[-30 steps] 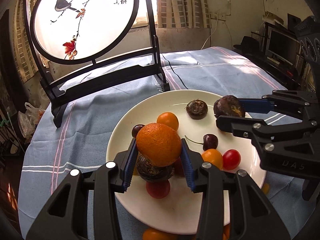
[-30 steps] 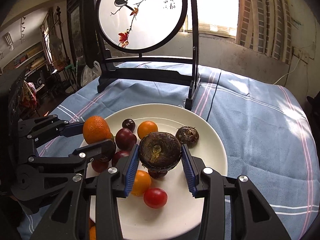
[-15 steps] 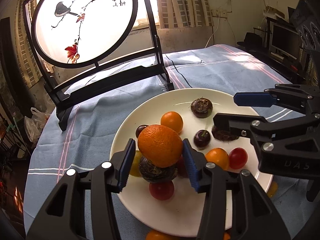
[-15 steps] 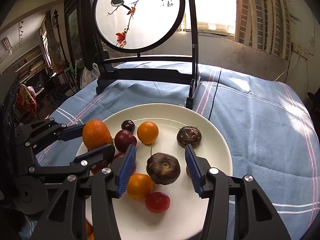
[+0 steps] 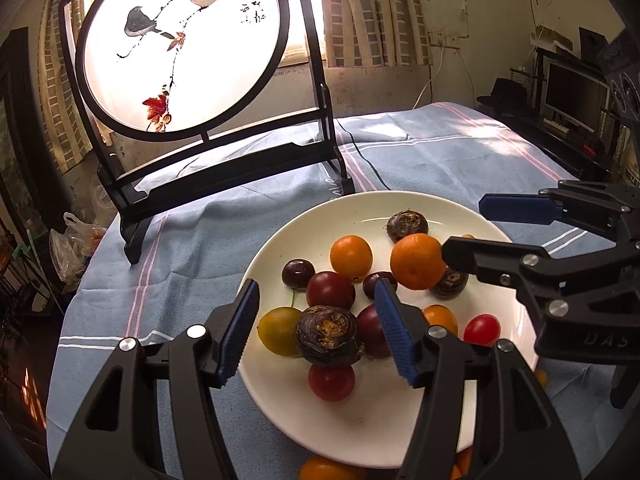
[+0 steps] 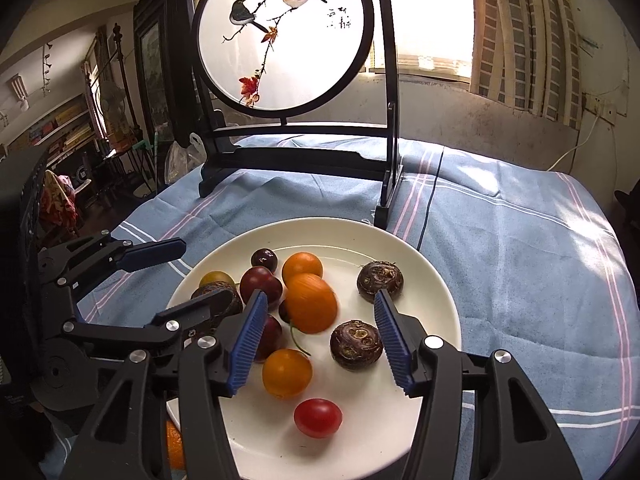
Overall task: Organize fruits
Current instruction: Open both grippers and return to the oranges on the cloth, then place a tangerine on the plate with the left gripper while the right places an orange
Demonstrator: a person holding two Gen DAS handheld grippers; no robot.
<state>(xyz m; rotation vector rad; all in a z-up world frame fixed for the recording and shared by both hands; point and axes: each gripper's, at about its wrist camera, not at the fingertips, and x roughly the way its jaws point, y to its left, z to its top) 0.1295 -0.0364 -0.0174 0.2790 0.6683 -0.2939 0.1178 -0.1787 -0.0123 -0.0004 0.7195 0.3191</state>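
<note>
A white plate [image 5: 360, 420] [image 6: 432, 264] on the blue cloth holds several fruits: dark water chestnuts, red cherries, cherry tomatoes and small oranges. My left gripper [image 5: 318, 330] is open over the plate's near left, above a water chestnut [image 5: 328, 336]. The big orange [image 5: 416, 260] [image 6: 311, 307] lies loose mid-plate, slightly blurred. My right gripper [image 6: 318, 334] is open and empty over the plate, with a water chestnut [image 6: 356, 345] lying by its right finger. Each gripper shows in the other's view: the right one [image 5: 500, 228], the left one [image 6: 176, 280].
A black-framed round screen with painted birds [image 5: 180, 52] [image 6: 284, 36] stands on the table behind the plate. More small orange fruits [image 5: 332, 470] lie on the cloth at the plate's near edge. A black cable [image 5: 368, 164] runs across the cloth.
My right gripper opened and left the water chestnut on the plate. My left gripper then opened and let the big orange go; it has rolled right toward the plate's middle.
</note>
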